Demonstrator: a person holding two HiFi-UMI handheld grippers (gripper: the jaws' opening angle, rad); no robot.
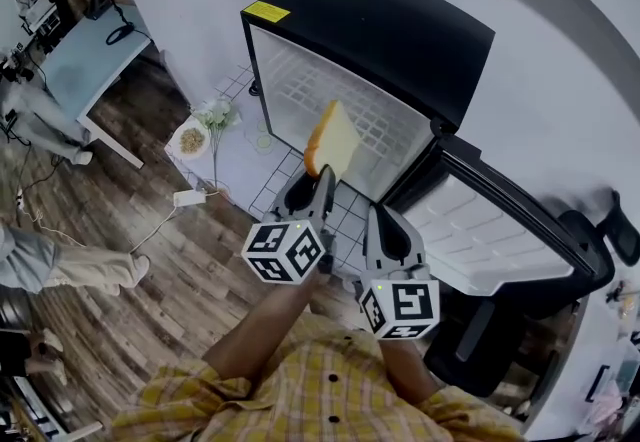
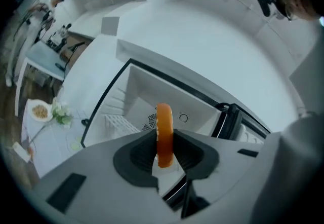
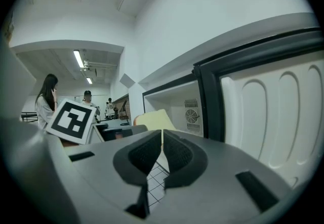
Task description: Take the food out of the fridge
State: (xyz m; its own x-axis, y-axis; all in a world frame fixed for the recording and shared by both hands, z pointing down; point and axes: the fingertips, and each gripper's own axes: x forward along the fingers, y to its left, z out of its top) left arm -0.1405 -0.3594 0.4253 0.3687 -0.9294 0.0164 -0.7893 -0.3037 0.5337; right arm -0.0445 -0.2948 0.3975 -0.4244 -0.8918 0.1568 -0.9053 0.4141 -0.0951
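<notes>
**Slice of bread gripped in front of the open fridge**

The left claw (image 1: pixel 323 182) is clamped on a slice of bread (image 1: pixel 333 138), its jaws set partway apart with their pads pressing on the slice's two flat faces. In the left gripper view the slice of bread (image 2: pixel 164 134) stands edge-on and upright between the pads of the left claw (image 2: pixel 164 156), its orange crust facing the camera. The slice is outside the fridge (image 1: pixel 380 30), held in the air in front of its open compartment, where white wire shelves show.

The right claw (image 1: pixel 386 222) is just beside the left one, on the side of the fridge door (image 1: pixel 490 230), which is swung wide open. In the right gripper view the jaws of the right claw (image 3: pixel 162 153) are drawn together with nothing between them, and the pale face of the bread (image 3: pixel 152 118) shows just beyond them, before the fridge (image 3: pixel 177 99) and its door (image 3: pixel 273 111).

The fridge stands on a white tiled mat (image 1: pixel 300 180) laid over a wooden floor (image 1: pixel 150 280). On that mat, left of the fridge, are a plate (image 1: pixel 190 140) of food and flowers (image 1: pixel 216 114). A worktop (image 1: pixel 90 60) stands well apart at the far left.
</notes>
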